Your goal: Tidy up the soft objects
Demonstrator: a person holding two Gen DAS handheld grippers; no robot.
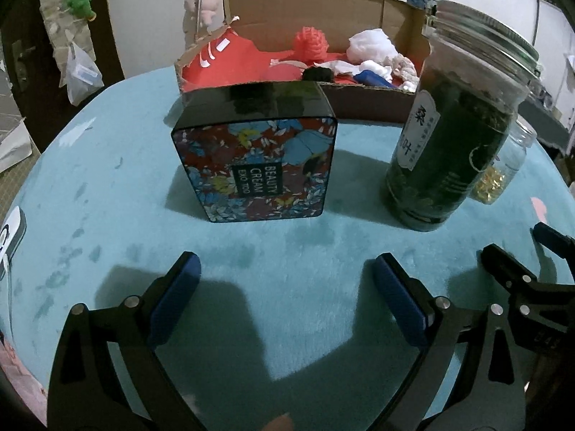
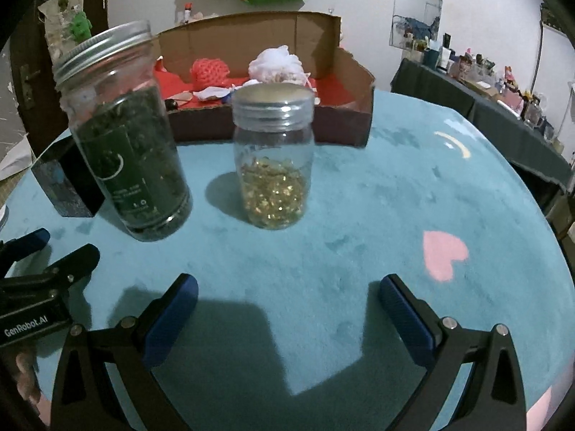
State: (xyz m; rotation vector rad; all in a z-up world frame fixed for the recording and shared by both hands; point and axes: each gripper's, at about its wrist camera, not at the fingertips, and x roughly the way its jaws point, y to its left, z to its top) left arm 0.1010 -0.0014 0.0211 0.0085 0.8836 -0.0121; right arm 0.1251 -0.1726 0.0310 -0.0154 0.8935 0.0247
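A cardboard box [image 1: 359,102] at the back of the teal table holds soft things: a red cloth [image 1: 230,63], a coral knitted ball [image 1: 311,41], a white puff [image 1: 372,45] and a white rope [image 1: 404,68]. The box also shows in the right wrist view [image 2: 345,122] with the coral ball [image 2: 208,72] and white puff [image 2: 276,61]. My left gripper [image 1: 285,269] is open and empty, low over the cloth in front of a floral tin [image 1: 258,168]. My right gripper [image 2: 287,287] is open and empty, in front of a small jar [image 2: 273,154].
A tall jar of dark green leaves [image 1: 456,136] stands right of the floral tin; it also shows in the right wrist view [image 2: 125,133]. The small jar holds golden capsules. A pink heart [image 2: 444,255] marks the teal cloth [image 2: 359,215]. A cluttered side table [image 2: 503,107] stands at right.
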